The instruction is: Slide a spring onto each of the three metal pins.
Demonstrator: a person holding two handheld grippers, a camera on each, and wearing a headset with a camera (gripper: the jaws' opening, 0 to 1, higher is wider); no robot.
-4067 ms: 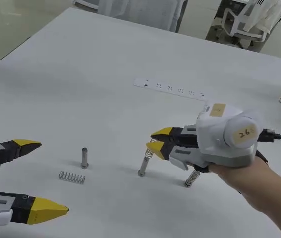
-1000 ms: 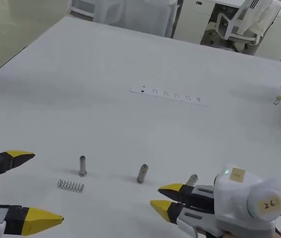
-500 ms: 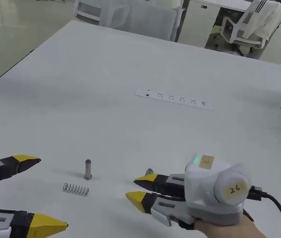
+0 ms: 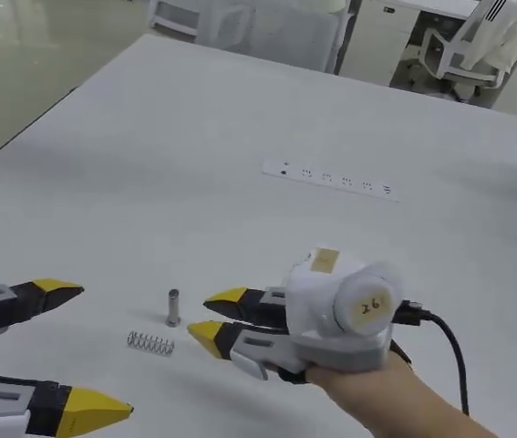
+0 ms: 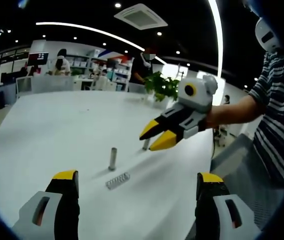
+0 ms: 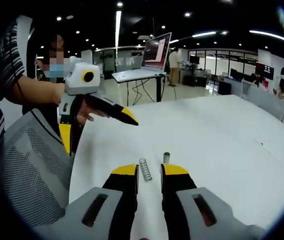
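Spring lies at the desk's lower left beside an upright pin; left tongs gape wide, right tongs slightly apart.

Head view looks down; the gripper views face each other, sharing the spring.

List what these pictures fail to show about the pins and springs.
Head view: the right gripper and the hand holding it hide whatever stands behind them, beside the bare metal pin.
Left gripper view: a second small pin sits partly behind the right gripper's yellow tips. It is too small to tell if it carries a spring.
Head view: the left gripper is cut off by the left edge.
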